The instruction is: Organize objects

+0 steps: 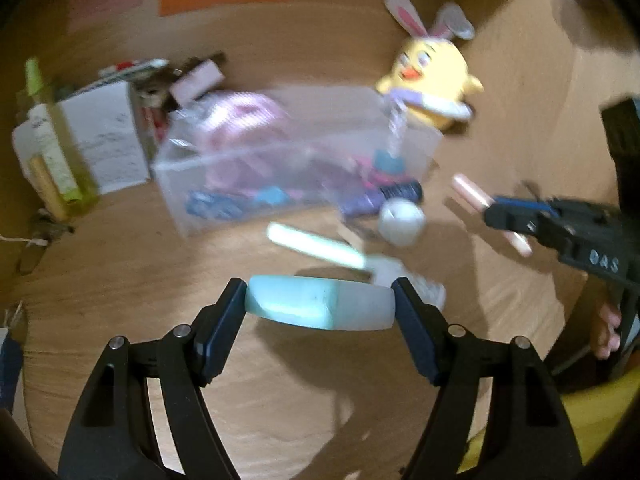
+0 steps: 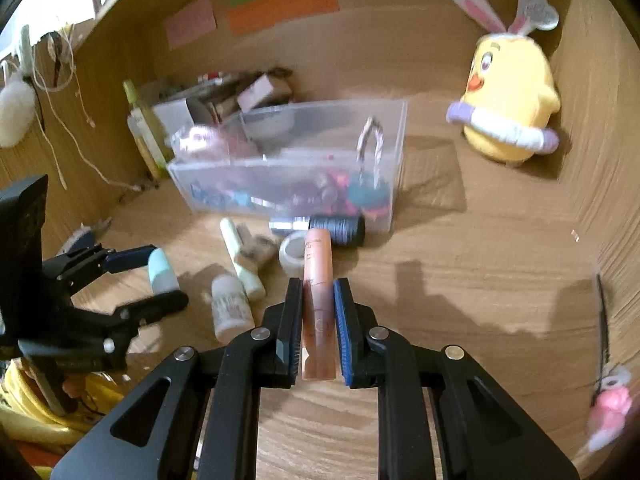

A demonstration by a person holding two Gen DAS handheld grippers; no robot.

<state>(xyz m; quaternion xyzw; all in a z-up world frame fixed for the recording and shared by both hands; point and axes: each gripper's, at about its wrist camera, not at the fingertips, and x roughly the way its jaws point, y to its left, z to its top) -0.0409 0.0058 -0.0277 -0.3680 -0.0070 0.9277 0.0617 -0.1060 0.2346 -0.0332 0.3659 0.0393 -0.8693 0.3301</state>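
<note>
While a mint-and-white bottle is pinched end to end in the left claw above the bench, a peach tube is clamped lengthwise in the right claw. Just ahead, a tape roll, a pale green tube and a small white bottle are scattered before a clear bin filled with items. A yellow chick plush is set well apart, at the back right.
</note>
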